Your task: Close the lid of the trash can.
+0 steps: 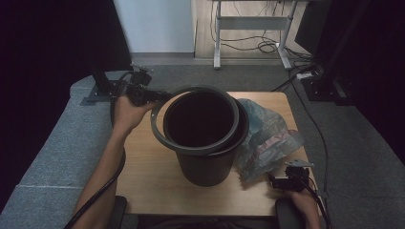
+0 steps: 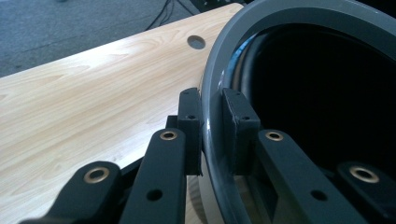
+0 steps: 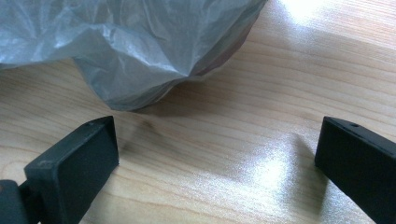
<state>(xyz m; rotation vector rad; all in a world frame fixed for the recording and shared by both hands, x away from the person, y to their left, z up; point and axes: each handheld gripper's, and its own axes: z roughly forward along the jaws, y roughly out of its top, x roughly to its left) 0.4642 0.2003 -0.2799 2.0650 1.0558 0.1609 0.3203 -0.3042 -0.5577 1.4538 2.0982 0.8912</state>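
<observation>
Gripping the edge of a dark grey plastic ring (image 2: 211, 140), the left gripper (image 2: 212, 133) has its two black jaws nearly together, one pad on the outer face of the band and one on the inner face. In the high view this ring (image 1: 160, 136) sits skewed, just left of the middle of the frame, over the mouth of a dark grey round plastic bin with ribbed sides (image 1: 205, 167), pulled toward the left so that the bin's own rim shows at the right; the left gripper (image 1: 152, 96) is at the ring's upper left edge with the hand (image 1: 125, 113) behind it. Beside the bin, to the right of centre, lies a crumpled translucent grey plastic bag (image 1: 267, 138), touching the bin's side. The right gripper (image 1: 279, 182) rests low at the lower right of the frame, near the bag's lower edge; in the right gripper view its jaws stand wide apart with nothing between them but bare wood, and the bag (image 3: 140, 51) bulges in the upper left just beyond them. Everything stands on a small light wooden table (image 1: 143, 176) with a round hole (image 2: 196, 42) in its top. Grey carpet surrounds it, with a white desk frame (image 1: 250, 28) and loose cables at the top of the frame.
</observation>
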